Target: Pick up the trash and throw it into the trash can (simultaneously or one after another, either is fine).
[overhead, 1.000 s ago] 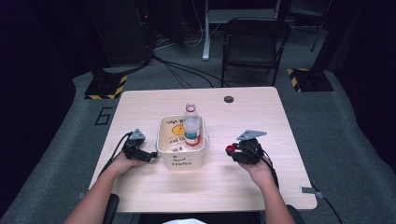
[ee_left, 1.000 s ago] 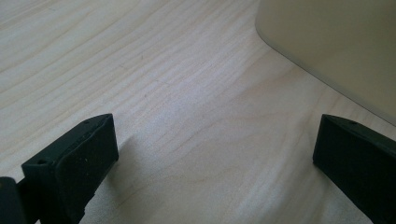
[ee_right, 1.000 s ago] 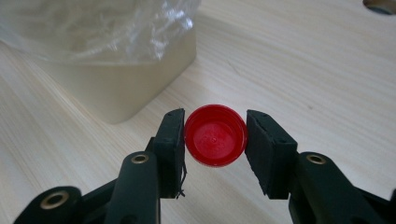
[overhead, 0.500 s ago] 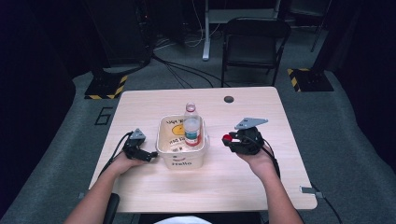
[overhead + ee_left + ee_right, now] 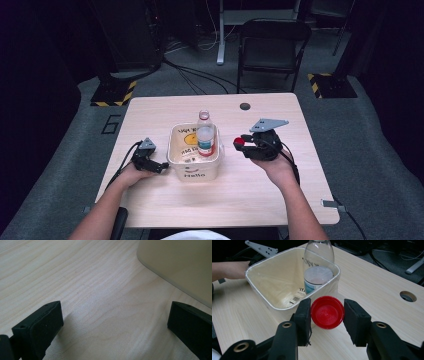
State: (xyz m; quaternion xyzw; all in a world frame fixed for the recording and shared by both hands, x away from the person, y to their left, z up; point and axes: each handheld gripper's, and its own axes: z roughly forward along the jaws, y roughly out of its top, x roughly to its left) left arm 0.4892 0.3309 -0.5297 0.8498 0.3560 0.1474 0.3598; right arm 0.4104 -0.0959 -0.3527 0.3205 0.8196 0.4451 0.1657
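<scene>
In bin [image 5: 194, 167], bottle [image 5: 205, 135] base hidden; right claw [image 5: 327, 313] grips red cap [image 5: 327, 312].

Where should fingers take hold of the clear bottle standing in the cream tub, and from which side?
Best at the bare neck of the bottle, coming from above. It stands upright in the tub, whose walls hide its lower body, while the neck rises clear of the rim and looks narrow enough for the fingers.
</scene>
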